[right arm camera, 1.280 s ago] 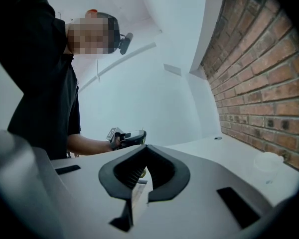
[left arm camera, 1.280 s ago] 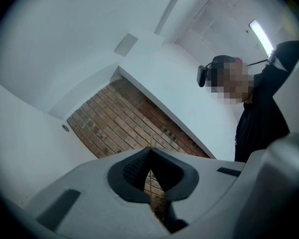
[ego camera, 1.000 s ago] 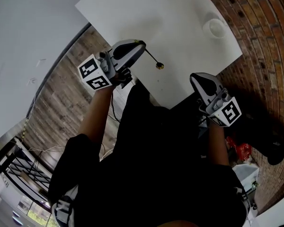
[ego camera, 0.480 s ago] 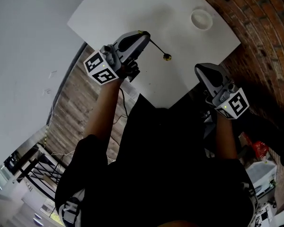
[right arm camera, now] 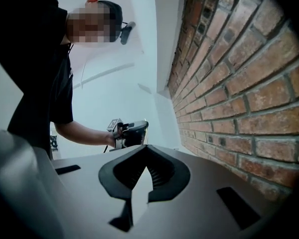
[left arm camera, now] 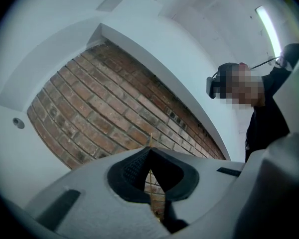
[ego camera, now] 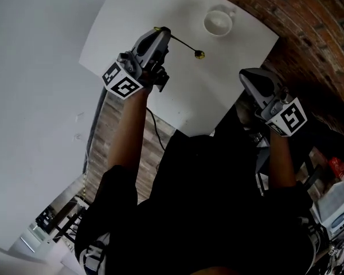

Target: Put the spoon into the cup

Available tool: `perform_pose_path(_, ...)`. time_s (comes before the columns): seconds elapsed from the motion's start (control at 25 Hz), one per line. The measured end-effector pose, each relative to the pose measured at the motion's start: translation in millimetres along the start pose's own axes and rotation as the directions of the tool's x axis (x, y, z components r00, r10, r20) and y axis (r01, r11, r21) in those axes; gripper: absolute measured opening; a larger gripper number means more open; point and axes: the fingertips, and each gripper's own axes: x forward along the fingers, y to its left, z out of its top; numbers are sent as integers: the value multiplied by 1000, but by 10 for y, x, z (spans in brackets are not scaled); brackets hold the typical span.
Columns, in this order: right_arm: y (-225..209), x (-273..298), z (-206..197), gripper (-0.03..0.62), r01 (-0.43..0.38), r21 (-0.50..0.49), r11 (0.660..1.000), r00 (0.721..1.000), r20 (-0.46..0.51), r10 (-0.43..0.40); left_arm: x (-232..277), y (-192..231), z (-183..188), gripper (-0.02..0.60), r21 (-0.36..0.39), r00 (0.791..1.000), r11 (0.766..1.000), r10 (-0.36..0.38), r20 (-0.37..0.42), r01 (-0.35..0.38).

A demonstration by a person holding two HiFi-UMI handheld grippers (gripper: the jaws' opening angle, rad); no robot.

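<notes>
Spoon of slim dark stem and small golden bowl [ego camera: 184, 44]: judged light, stiff and slick, apt to swivel in a pinch on so thin a handle. Pinched at the handle's end by the grey left gripper [ego camera: 163, 33], jaws closed on it. Seen in the left gripper view as a thin golden line [left arm camera: 150, 180] running up through the closed tips. Bowl end jutting right over the white table [ego camera: 132, 22], near the white round cup [ego camera: 218, 23] but not yet over its rim. Probably better gripped nearer mid-stem for steadier aim. Left forearm stretched far over the table's near-left edge, gripper pointing far-right toward the cup. Grey right gripper [ego camera: 247, 73] off the table's right edge, well apart from the spoon, jaws together on nothing.
</notes>
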Motion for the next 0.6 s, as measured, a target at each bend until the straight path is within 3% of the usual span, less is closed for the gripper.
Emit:
perform_pose_path(0.24,-224,-195,-148,6,73,-30,997,996,-46,-75,373,247,-27,17,11,1000,1000,0,-2,0)
perform_pose_path(0.6,-523,-420,-325,6,190,9,982,980,-67,-189,823,790,-269,17,-2,999,1000,29,-22,-29)
